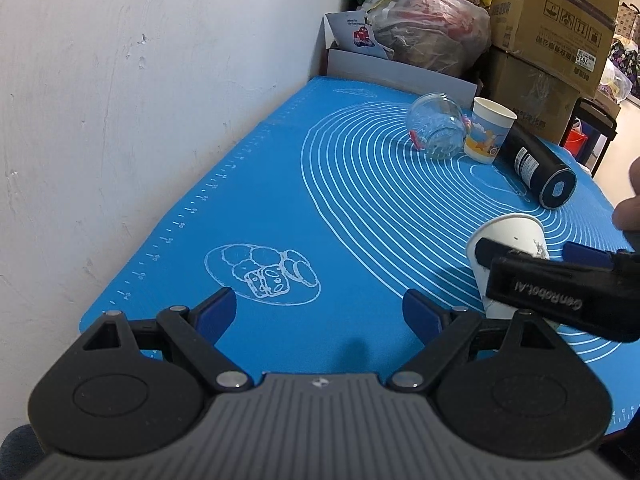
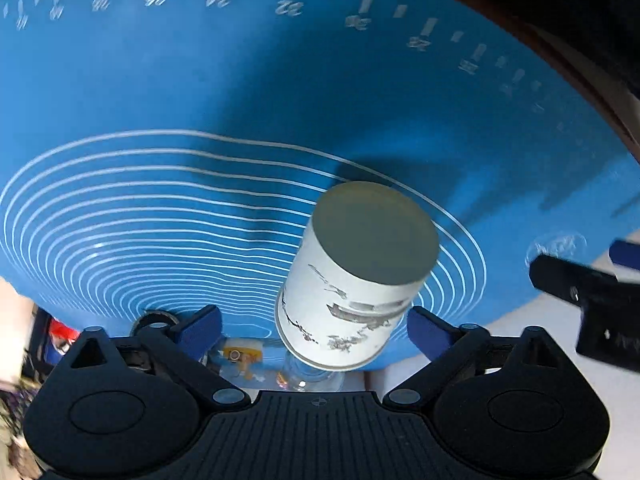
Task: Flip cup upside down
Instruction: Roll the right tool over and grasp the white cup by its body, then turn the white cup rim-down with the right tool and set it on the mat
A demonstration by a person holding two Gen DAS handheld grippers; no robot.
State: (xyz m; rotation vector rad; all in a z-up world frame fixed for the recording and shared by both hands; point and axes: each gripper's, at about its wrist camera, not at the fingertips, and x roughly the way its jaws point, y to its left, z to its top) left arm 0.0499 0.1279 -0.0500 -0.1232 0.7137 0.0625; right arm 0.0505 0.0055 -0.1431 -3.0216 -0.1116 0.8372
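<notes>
A white paper cup (image 2: 356, 280) with grey printed marks stands upside down on the blue mat (image 2: 160, 80), flat base up. In the right wrist view it stands between the fingers of my right gripper (image 2: 316, 330), whose jaws are open wide and apart from it. In the left wrist view the same cup (image 1: 510, 248) is at the right, partly hidden by the right gripper (image 1: 532, 256). My left gripper (image 1: 320, 312) is open and empty over the mat's near left part.
A glass jar (image 1: 436, 126) lies on its side at the far end of the mat, next to an upright printed paper cup (image 1: 490, 130) and a black bottle (image 1: 538, 164) lying down. A white wall (image 1: 120, 120) runs along the left. Boxes (image 1: 552, 20) and bags stand behind.
</notes>
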